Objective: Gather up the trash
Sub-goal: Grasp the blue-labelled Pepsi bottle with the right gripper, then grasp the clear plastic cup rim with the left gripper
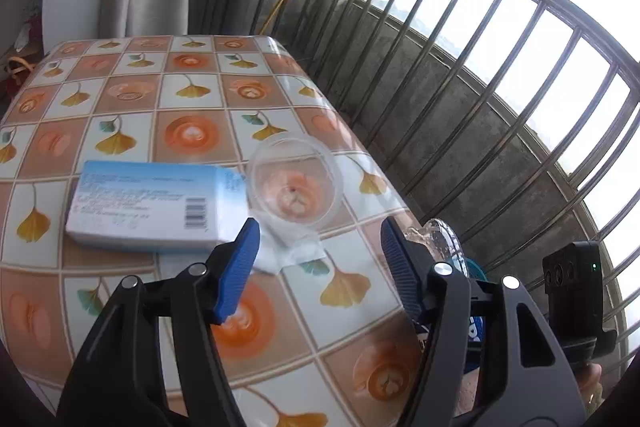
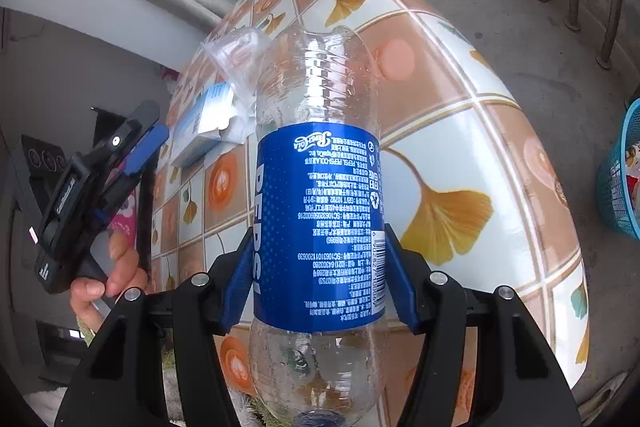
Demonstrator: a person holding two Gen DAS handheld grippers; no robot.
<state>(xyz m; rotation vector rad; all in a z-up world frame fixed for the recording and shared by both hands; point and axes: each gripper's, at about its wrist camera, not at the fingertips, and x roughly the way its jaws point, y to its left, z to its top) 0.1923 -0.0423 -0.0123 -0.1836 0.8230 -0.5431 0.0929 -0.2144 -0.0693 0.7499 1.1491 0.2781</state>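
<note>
An empty clear Pepsi bottle with a blue label stands upside down in my right gripper, whose blue pads are shut on the label above the table. My left gripper is open with nothing between its fingers. It hovers just short of a clear plastic cup lying on its side and a crumpled white tissue. A pale blue and white box lies flat to the cup's left. In the right wrist view the left gripper sits at the left, held by a hand.
The table wears a glossy cloth with ginkgo leaves and orange cups. A blue mesh basket stands on the concrete floor beyond the table's right edge. A metal balcony railing and a low wall run behind.
</note>
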